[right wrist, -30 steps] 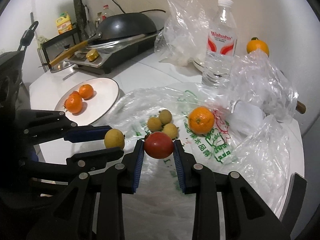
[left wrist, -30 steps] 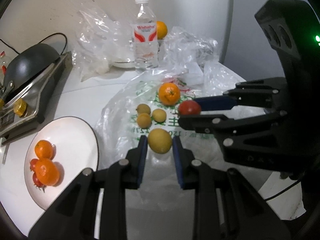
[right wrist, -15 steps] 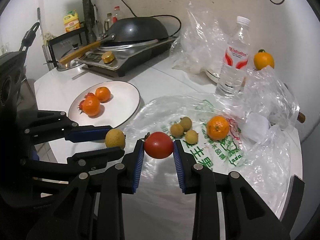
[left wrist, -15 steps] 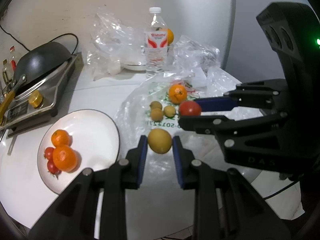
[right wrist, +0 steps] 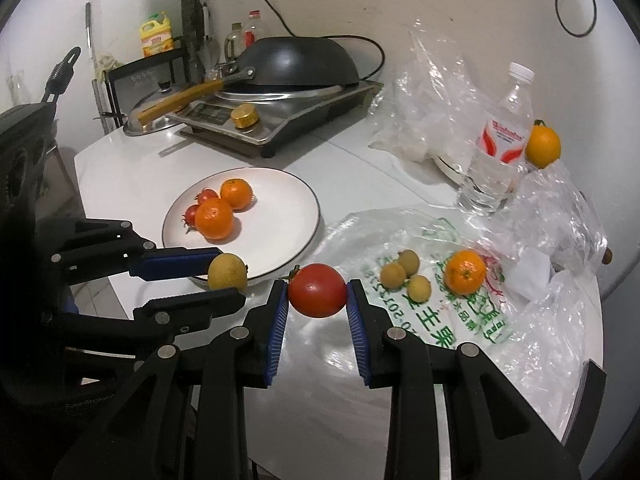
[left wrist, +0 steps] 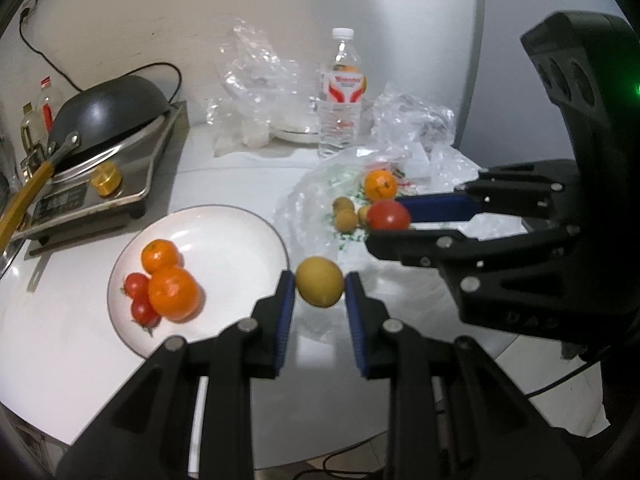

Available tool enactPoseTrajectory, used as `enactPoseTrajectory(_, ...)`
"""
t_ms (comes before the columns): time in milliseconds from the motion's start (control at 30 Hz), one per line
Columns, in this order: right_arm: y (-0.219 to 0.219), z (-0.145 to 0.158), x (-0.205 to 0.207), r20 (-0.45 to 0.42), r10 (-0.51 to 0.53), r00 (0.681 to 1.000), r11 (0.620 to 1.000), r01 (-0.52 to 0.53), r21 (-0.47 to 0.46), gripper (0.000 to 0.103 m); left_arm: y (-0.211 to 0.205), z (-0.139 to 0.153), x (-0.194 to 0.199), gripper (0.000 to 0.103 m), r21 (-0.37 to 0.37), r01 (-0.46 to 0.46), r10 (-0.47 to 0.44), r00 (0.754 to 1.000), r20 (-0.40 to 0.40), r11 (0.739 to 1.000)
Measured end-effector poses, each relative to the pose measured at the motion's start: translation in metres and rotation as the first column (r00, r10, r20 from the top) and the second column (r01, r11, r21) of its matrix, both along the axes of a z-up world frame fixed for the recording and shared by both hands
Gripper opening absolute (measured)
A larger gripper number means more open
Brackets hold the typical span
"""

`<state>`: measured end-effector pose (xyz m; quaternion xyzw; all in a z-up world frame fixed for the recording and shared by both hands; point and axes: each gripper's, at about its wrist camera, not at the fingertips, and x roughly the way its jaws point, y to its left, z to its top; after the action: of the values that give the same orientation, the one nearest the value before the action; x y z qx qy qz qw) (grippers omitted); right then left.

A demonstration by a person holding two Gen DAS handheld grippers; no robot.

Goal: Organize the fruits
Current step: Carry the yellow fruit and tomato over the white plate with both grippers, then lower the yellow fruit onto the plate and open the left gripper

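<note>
Two handheld grippers hang side by side over a white desk (right wrist: 348, 160), each carrying one fruit. The left gripper (left wrist: 319, 286) has its blue fingers (left wrist: 285, 300) closed on a small yellow-green fruit (left wrist: 319, 286), held in the air just beside the rim of a white plate (left wrist: 224, 240). The right gripper (right wrist: 317, 296) is closed on a red tomato (right wrist: 317, 295), held above a crinkled plastic bag (right wrist: 440, 320).

The plate already holds two oranges (left wrist: 173, 293) and small tomatoes (left wrist: 136, 285). One orange (right wrist: 465, 272) and three small fruits (right wrist: 404, 274) remain on the bag.

Both held fruits look light, round and smooth. The tomato likely bruises or splits under pressure, so a gentle squeeze across its widest middle suits it. The yellow-green fruit looks firmer but could roll, so it is best set down low on the plate.
</note>
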<state>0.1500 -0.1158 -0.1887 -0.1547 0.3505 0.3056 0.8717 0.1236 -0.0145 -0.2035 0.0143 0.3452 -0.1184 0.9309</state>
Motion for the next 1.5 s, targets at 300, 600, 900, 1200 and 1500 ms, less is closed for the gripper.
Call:
enactPoseTrajectory(300,0.025,0.001,-0.008,0.004,0.029,1.0,0.999,-0.029,-0.013,0.032,0.028,0.001,-0.011,0.026,-0.024,-0.028,0.028,1.0,0.011,0.999)
enactPoseTrajectory(600,0.05,-0.006,-0.012,-0.008,0.06,0.998,0.998,-0.06,-0.029,0.032,0.052,-0.005,-0.016,0.026,-0.033,-0.06,0.061,0.998,0.005,0.998)
enactPoseTrajectory(900,0.071,-0.015,-0.011,-0.028,0.085,0.996,0.995,-0.086,-0.042,0.032,0.078,-0.018,-0.013,0.026,-0.017,-0.101,0.101,0.995,-0.01,0.995)
enactPoseTrajectory(1200,0.09,-0.024,-0.008,-0.049,0.105,0.993,0.993,-0.108,-0.057,0.032,0.098,-0.032,-0.004,0.026,0.016,-0.137,0.138,0.99,-0.022,0.99)
enactPoseTrajectory(1500,0.102,-0.035,0.001,-0.075,0.107,0.991,0.991,-0.113,-0.069,0.032,0.109,-0.044,0.005,0.026,0.047,-0.143,0.145,0.989,-0.035,0.989)
